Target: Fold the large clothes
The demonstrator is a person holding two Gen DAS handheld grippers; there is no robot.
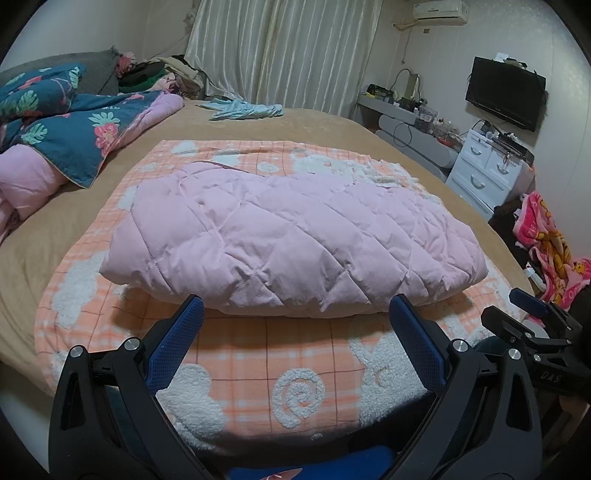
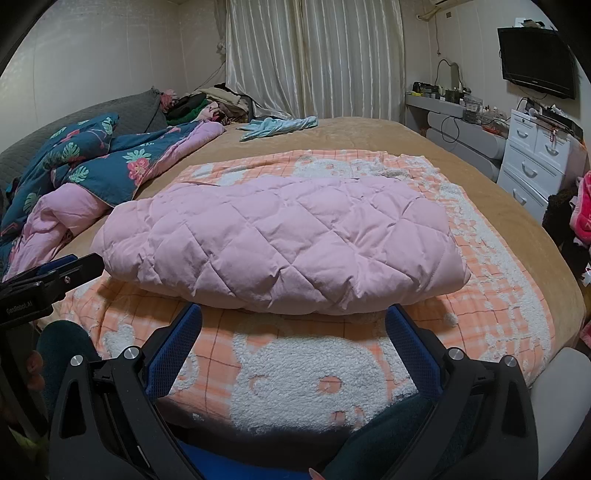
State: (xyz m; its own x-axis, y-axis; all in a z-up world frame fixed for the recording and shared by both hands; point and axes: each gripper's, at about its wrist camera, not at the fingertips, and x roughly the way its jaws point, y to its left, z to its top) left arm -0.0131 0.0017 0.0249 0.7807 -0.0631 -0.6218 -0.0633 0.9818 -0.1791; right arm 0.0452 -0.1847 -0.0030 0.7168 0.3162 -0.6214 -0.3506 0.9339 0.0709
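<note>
Bed [image 1: 55, 236], folded pink quilted jacket [image 1: 291, 240] lengthwise left-to-right.

You have one pink quilted coat [image 1: 291, 236], folded, on one orange checked blanket [image 1: 266, 373], which lies on one tan bed [image 1: 55, 236]. You hold two grippers: the left [image 1: 295, 308] and the right [image 2: 293, 314], each with two blue fingers spread apart and nothing between them. Off to the left lies one floral duvet [image 1: 70, 129], and near the far edge one light-blue garment [image 1: 245, 109]. By the wall you can count one TV [image 1: 504, 92], one white drawer unit [image 1: 487, 170] and one air conditioner [image 1: 439, 11]. One curtain [image 1: 284, 48] hangs behind.
</note>
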